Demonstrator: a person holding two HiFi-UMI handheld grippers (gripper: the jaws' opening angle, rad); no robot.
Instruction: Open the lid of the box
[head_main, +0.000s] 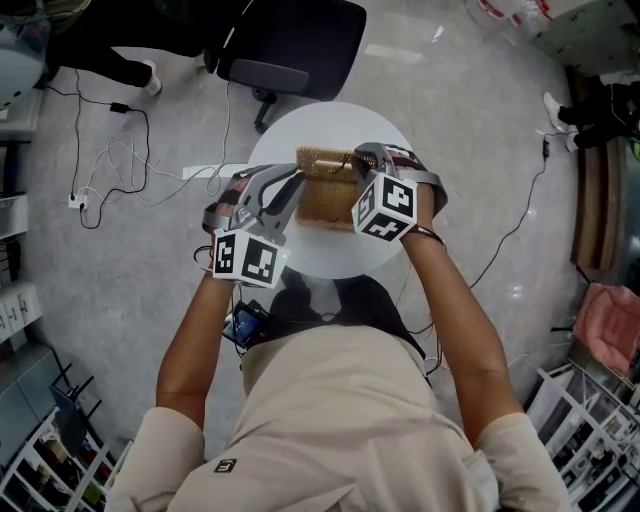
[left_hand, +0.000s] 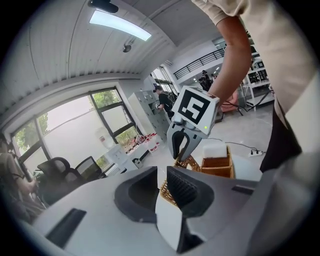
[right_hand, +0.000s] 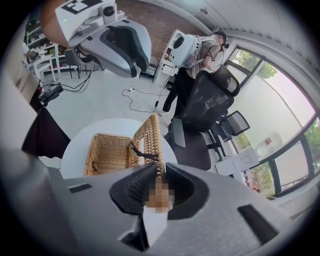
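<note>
Two grippers work over the round white table (head_main: 330, 125). The wicker box (head_main: 322, 200) sits near the table's middle, in front of the person. Its lid (right_hand: 150, 134) is raised and stands roughly upright along the box's side away from the person, lower edge at the rim. A dark strap (right_hand: 142, 153) runs from lid to box. The right gripper (right_hand: 160, 175) pinches the lid's free upper edge between its pads. The left gripper (left_hand: 161, 180) has its jaws a narrow gap apart with nothing gripped. It is held above the table by the box's left end, clear of the wicker.
</note>
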